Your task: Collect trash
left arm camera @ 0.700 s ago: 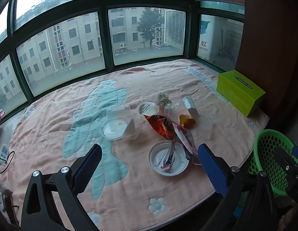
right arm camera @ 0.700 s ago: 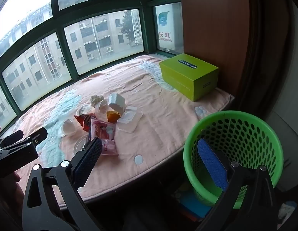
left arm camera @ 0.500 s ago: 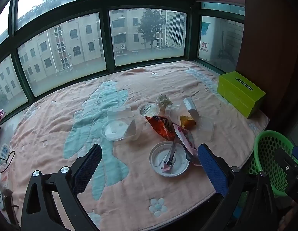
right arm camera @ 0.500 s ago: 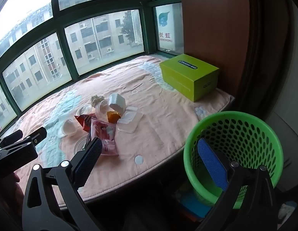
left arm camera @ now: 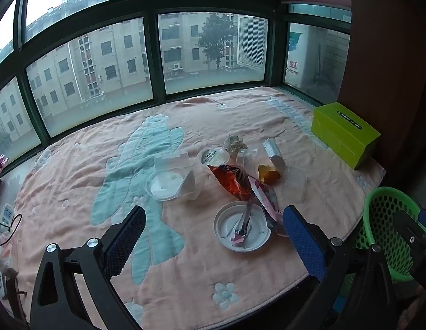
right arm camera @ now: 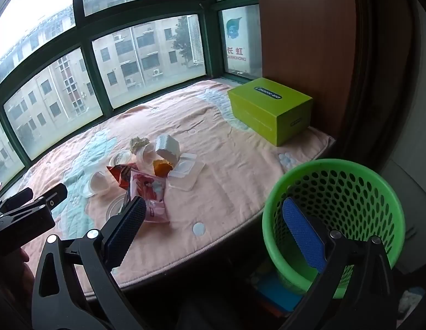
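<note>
Trash lies in a cluster on the pink blanket (left arm camera: 185, 275): a white round lid (left arm camera: 241, 229) with a wrapper strip on it, a red snack bag (left arm camera: 231, 181), a pink wrapper (right arm camera: 149, 192), clear plastic cups (left arm camera: 169, 183), an orange scrap (left arm camera: 268, 174), a white block (right arm camera: 167, 147) and a clear tray (right arm camera: 185, 174). A green mesh basket (right arm camera: 334, 209) stands beside the ledge at the right. My left gripper (left arm camera: 213, 220) is open, empty, above the near blanket edge by the lid. My right gripper (right arm camera: 213, 206) is open, empty, between the ledge edge and the basket.
A lime green box (left arm camera: 345, 134) sits at the far right of the ledge by a brown wall. Dark-framed windows (left arm camera: 158, 55) ring the back. A power strip and cable (left arm camera: 4, 220) lie at the left edge. The left gripper's body shows in the right wrist view (right arm camera: 23, 214).
The left gripper has drifted slightly, so the trash sits a little lower in its view. The right gripper has barely moved. Both remain open and empty.
</note>
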